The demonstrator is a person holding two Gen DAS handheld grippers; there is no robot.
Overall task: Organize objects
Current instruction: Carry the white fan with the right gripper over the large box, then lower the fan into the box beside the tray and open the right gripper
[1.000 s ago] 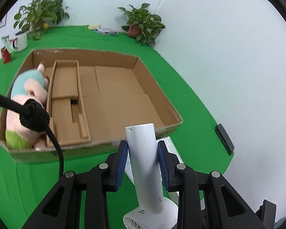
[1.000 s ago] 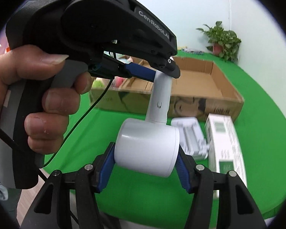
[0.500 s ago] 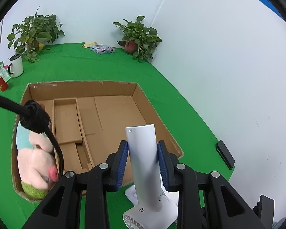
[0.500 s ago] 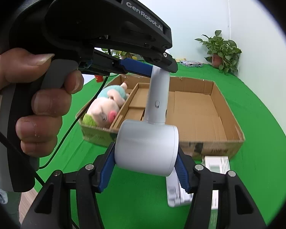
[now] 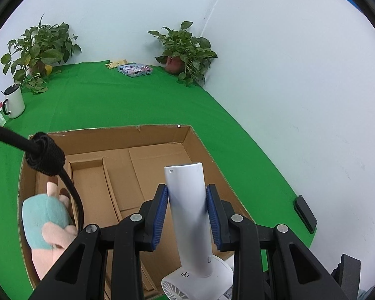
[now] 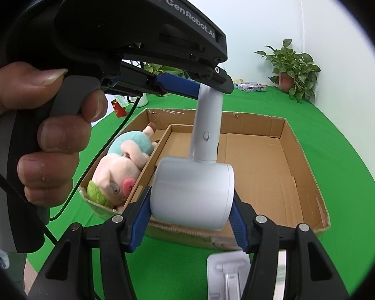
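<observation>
Right wrist view: both hand-held grippers, left (image 5: pixel 187 212) and right (image 6: pixel 190 218), clamp the fan (image 6: pixel 195 190) above the box (image 6: pixel 310 175). Plush (image 6: pixel 117 172) already inside; fan not yet placed.

A green-covered table (image 5: pixel 142 105) carries everything. An open cardboard box (image 5: pixel 127 135) lies on it toward the near edge. In the far right corner stands a potted plant (image 5: pixel 185 50), with a small colourful box (image 5: pixel 135 70) just beside it along the far edge. Another potted plant (image 5: pixel 40 50) and a white mug (image 5: pixel 13 101) stand at the far left. A dark flat object (image 5: pixel 305 213) lies at the right edge.
</observation>
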